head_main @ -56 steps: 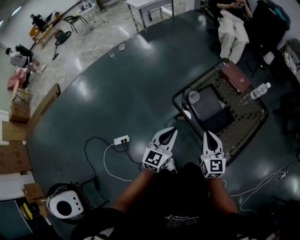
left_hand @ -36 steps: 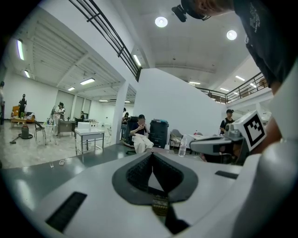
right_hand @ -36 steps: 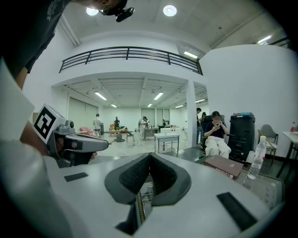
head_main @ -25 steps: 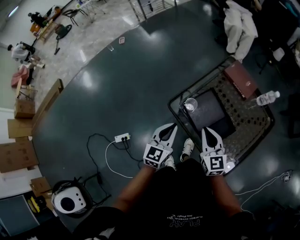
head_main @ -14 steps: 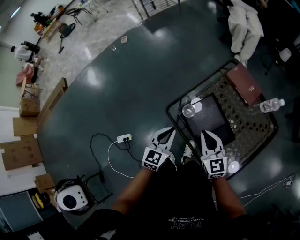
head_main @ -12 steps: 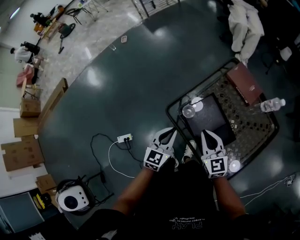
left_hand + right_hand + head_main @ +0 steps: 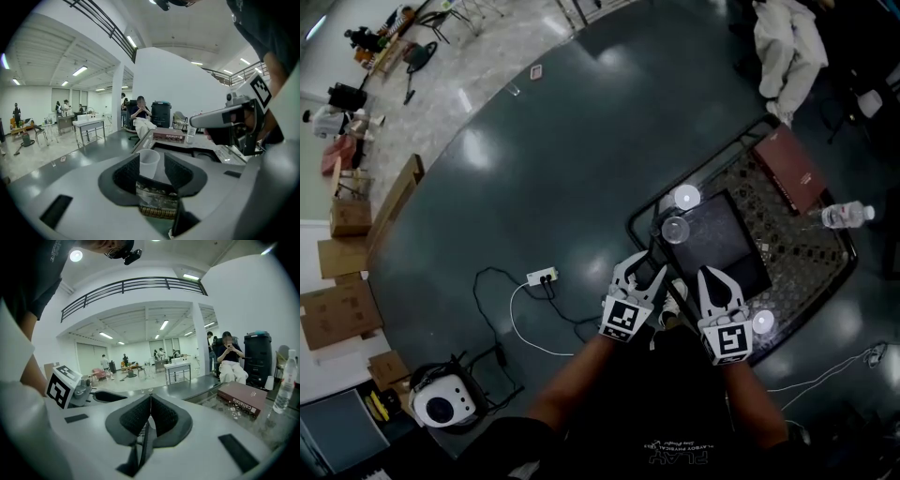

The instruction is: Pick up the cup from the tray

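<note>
Fingers [image 7: 125, 174] on the left gripper [image 7: 151, 154] are opening, cup [image 7: 149, 165] sits untouched just past the tips at 12 o'clock; right gripper [image 7: 151, 394] fingers pressed together.

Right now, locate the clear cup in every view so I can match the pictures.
Head view: cup right of centre, at the dark tray's left corner.
Left gripper view: cup at centre, slightly low.
Right gripper view: cannot be made out.
Shared landmark: brown book, also in the left gripper view and the right gripper view.
</note>
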`<state>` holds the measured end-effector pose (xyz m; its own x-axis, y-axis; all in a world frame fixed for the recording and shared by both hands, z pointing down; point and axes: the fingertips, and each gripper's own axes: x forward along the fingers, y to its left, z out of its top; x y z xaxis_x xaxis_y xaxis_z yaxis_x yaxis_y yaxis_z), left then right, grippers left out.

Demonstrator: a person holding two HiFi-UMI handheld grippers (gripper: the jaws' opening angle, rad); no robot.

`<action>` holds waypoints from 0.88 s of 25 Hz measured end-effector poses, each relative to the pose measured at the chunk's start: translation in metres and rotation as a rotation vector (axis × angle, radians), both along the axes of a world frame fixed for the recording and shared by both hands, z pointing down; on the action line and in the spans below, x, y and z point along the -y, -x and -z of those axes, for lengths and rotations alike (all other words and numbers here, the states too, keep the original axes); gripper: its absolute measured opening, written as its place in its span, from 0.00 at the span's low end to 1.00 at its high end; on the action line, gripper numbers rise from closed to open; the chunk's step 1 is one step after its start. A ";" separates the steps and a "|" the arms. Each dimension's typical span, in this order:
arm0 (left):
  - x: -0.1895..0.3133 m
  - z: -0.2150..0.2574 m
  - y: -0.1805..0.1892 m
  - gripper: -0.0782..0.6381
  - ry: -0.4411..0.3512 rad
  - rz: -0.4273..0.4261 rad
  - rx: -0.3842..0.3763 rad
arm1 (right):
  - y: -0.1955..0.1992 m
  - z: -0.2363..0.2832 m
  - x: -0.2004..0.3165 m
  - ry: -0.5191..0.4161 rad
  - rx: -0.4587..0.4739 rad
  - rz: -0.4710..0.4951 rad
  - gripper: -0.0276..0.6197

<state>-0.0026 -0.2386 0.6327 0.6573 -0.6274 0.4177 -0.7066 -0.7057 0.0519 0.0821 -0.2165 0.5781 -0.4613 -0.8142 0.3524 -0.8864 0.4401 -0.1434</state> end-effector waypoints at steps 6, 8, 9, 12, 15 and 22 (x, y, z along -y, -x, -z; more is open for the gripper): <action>0.013 -0.029 -0.007 0.45 0.014 0.014 0.026 | -0.003 -0.008 0.003 0.014 0.012 -0.023 0.06; 0.017 -0.038 -0.011 0.48 0.018 0.003 0.032 | -0.005 -0.010 0.003 0.023 0.019 -0.037 0.06; 0.019 -0.042 -0.013 0.50 0.021 -0.003 0.035 | -0.005 -0.013 0.002 0.026 0.025 -0.041 0.06; 0.030 -0.054 -0.018 0.52 0.024 -0.016 0.046 | -0.007 -0.017 0.001 0.040 0.021 -0.051 0.06; 0.040 -0.065 -0.024 0.54 0.016 -0.042 0.069 | -0.007 -0.019 0.001 0.056 0.024 -0.062 0.06; 0.050 -0.075 -0.038 0.54 -0.012 -0.115 0.117 | -0.007 -0.026 -0.001 0.045 0.028 -0.064 0.06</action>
